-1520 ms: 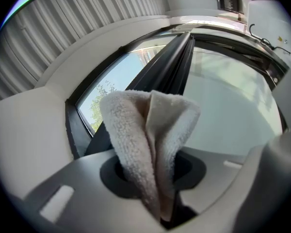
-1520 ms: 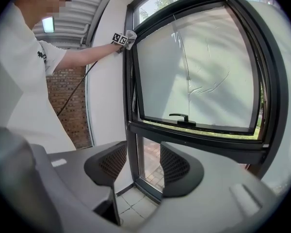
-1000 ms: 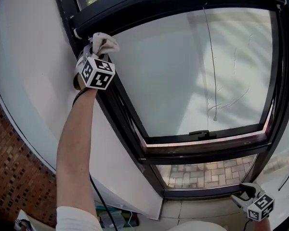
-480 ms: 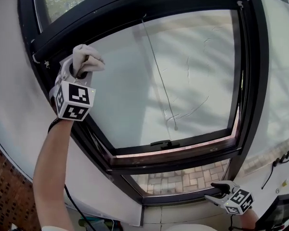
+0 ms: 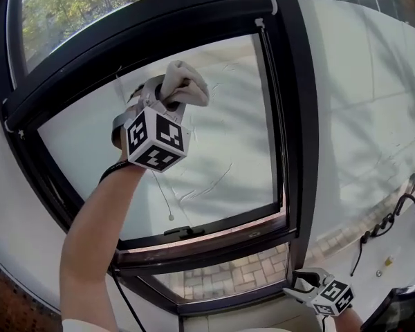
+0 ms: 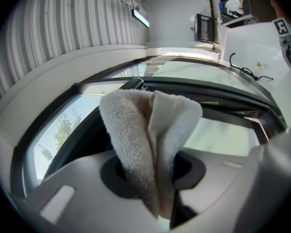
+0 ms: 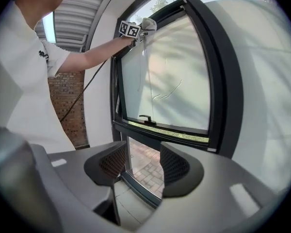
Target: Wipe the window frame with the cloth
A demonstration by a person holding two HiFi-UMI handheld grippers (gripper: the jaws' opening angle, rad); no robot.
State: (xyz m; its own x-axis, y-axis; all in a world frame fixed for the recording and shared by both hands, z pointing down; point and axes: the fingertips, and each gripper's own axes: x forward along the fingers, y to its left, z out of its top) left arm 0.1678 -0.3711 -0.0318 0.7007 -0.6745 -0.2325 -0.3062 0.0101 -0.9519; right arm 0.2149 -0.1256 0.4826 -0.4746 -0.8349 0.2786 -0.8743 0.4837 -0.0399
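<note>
Since a second ago the cloth (image 5: 185,84) has slid rightward from the sash's upper left corner to about mid-span, just under the top rail (image 5: 124,47). It is pale, nubbly terry folded into a soft upright wad, and the left gripper (image 5: 164,97) is clenched on its lower end. Whether it touches the rail or only the glass (image 5: 221,137) is hard to say from here. The rail is smooth dark metal whose long axis runs left to right and climbs toward the right stile (image 5: 290,116), so more wiping lies rightward, within the left arm's reach. The right gripper (image 5: 306,283) hangs well apart by the lower right corner, jaws parted and empty.
</note>
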